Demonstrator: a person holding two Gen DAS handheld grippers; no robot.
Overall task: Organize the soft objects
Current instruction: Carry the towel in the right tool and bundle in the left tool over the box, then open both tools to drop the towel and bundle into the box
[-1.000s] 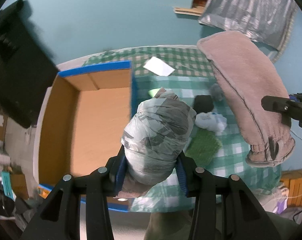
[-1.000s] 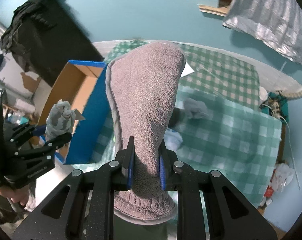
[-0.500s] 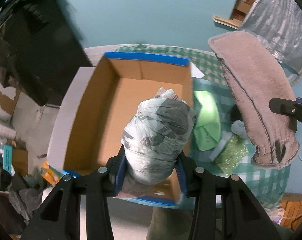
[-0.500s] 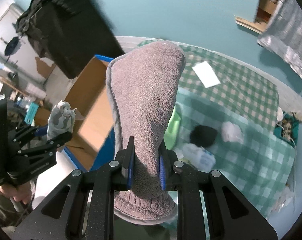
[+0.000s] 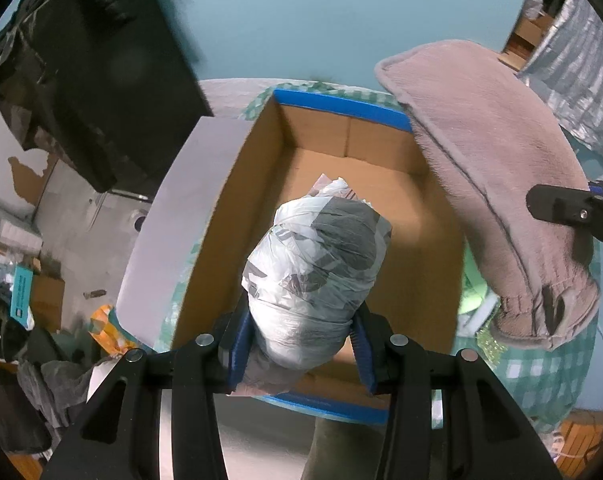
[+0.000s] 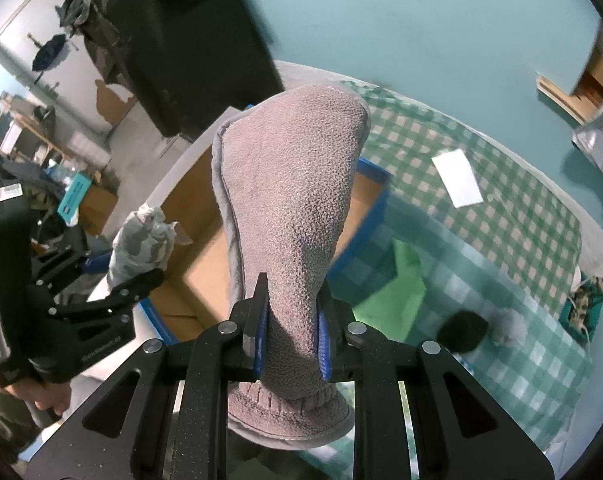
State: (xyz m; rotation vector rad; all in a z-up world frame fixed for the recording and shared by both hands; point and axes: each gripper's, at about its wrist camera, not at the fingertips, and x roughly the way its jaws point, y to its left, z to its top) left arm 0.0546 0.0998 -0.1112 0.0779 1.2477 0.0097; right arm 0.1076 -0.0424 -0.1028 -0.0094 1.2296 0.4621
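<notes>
Fingers clamped on one soft thing each, both over the box

Your left gripper (image 5: 301, 356) pinches a crinkly plastic-wrapped bundle (image 5: 317, 248), pointing steeply down into the open cardboard box (image 5: 229, 208); your right gripper (image 6: 291, 324) squeezes a fuzzy mauve slipper (image 6: 289, 200) near its ribbed cuff, above the box edge and checked bench (image 6: 513, 220)

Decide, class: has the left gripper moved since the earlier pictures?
Yes. The left gripper, shut on the plastic bundle, has moved from over the checked cloth beside the box to above the box's inside.
</notes>
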